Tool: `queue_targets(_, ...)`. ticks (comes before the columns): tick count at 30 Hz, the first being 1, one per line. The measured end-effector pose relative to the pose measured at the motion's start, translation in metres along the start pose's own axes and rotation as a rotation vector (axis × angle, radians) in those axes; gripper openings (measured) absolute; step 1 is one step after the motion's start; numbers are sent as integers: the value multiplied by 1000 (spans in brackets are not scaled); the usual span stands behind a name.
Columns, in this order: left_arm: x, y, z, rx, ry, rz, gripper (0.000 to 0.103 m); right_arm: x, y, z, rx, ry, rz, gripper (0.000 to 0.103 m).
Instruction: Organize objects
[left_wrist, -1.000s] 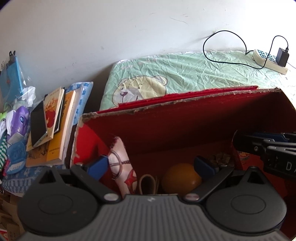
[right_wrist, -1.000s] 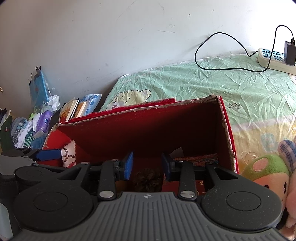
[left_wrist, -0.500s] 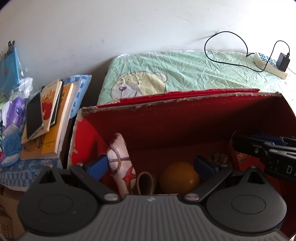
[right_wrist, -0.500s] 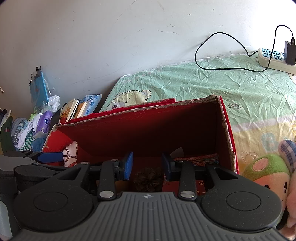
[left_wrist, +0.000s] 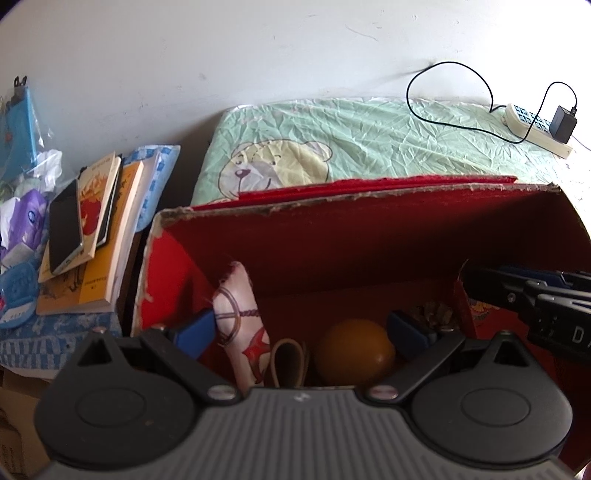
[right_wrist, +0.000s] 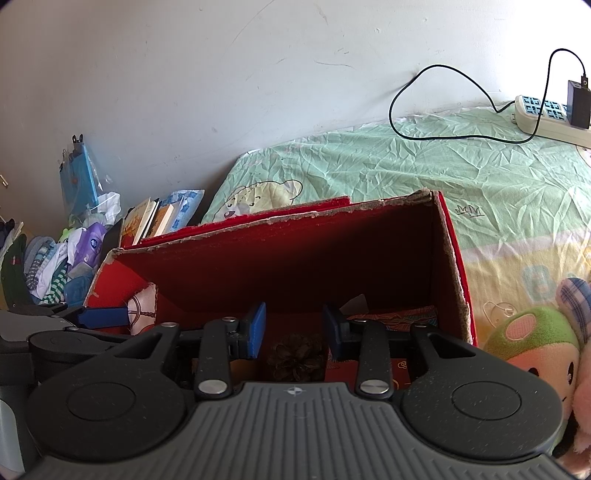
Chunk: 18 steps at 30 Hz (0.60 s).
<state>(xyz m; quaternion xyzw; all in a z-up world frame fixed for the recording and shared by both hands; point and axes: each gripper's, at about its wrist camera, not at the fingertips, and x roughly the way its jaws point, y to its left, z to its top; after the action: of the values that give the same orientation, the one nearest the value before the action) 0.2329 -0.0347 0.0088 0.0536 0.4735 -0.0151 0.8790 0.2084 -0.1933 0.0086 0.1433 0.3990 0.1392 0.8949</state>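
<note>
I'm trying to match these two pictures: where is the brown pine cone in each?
Left wrist view: the brown pine cone lies low right in the red cardboard box, just behind the left gripper's right fingertip.
Right wrist view: bottom centre, below the right gripper.
Shared landmark: the white power strip on the bed.

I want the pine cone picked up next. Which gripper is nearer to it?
Right. The right gripper is open directly over the pine cone in the red box. The left gripper sits further left, around the orange ball.
</note>
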Motion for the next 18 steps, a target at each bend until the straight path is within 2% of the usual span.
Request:
queue_targets(13, -1, -2, 0, 18, -21, 52, 99, 1, -1, 0, 0, -1, 1, 36)
queue_targets(18, -2, -3, 0, 24, -24, 47, 99, 1, -1, 0, 1, -1, 1, 36)
